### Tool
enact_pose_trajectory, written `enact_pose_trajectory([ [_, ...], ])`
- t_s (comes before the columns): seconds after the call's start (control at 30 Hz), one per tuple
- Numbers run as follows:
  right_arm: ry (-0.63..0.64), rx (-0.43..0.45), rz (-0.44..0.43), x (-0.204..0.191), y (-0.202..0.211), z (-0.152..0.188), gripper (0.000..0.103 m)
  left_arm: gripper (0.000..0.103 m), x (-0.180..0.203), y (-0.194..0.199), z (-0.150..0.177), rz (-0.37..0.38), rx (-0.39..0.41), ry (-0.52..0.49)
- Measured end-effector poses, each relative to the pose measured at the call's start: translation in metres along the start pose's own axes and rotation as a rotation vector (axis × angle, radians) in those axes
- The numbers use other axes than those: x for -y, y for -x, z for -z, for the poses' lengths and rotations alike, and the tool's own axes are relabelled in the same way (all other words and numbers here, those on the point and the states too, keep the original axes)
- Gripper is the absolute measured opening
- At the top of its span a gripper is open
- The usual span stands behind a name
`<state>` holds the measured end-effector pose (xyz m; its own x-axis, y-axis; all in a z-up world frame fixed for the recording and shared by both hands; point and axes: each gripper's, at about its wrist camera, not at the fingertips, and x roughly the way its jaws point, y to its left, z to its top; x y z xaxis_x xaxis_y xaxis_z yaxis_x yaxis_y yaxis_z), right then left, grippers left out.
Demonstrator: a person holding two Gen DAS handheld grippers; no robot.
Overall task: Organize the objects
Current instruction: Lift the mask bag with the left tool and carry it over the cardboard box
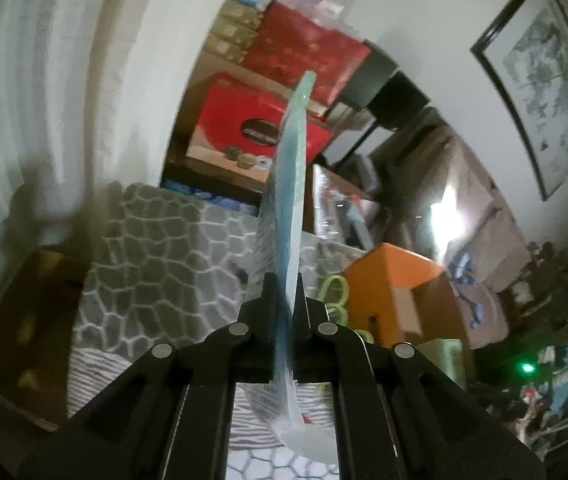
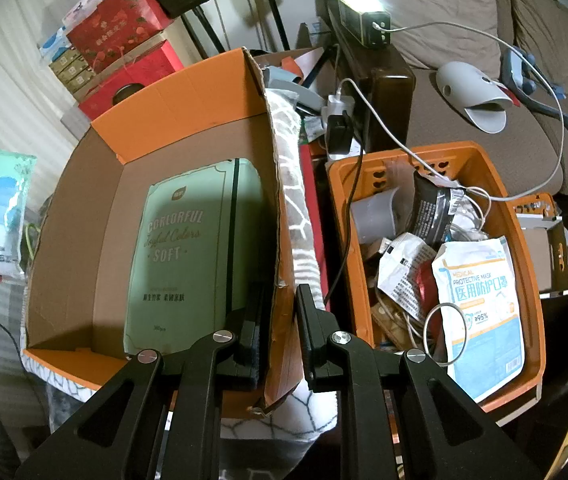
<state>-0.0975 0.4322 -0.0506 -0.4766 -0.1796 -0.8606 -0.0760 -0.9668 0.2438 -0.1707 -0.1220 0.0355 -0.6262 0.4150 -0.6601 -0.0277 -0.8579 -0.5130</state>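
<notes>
- The cardboard box (image 2: 103,216) stands open at the top; a green tissue pack (image 2: 187,256) fills its right half, the left half of the floor is bare.
- The box's right wall (image 2: 279,240) is clamped in the right gripper (image 2: 279,320) — that edge is blocked.
- The orange basket (image 2: 524,240) just beside is crammed with packets and cables.

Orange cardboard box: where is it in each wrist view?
Left wrist: orange cardboard box right of centre, beyond the blue packet edge-on in the jaws.
Right wrist: centre-left, open, green tissue pack inside; jaws clamp its right wall.
Shared landmark: red gift boxes.
</notes>
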Motion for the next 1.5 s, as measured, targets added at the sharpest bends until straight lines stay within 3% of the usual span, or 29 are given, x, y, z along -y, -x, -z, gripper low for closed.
enact_pose_trajectory([
  [0.43, 0.000, 0.000, 0.001, 0.000, 0.000, -0.001, 0.017, 0.005, 0.057, 0.014, -0.003, 0.211, 0.013, 0.018],
  [0.9, -0.002, 0.000, 0.006, 0.001, 0.000, 0.000, 0.016, 0.005, 0.125, -0.044, 0.029, 0.367, -0.083, 0.059],
  [1.13, -0.004, -0.002, 0.006, 0.003, 0.000, 0.001, 0.016, 0.005, 0.146, -0.087, 0.059, 0.381, -0.154, 0.081],
  [1.5, -0.009, -0.002, 0.004, 0.002, -0.001, -0.001, 0.016, 0.005, 0.152, -0.129, 0.092, 0.335, -0.202, 0.132],
])
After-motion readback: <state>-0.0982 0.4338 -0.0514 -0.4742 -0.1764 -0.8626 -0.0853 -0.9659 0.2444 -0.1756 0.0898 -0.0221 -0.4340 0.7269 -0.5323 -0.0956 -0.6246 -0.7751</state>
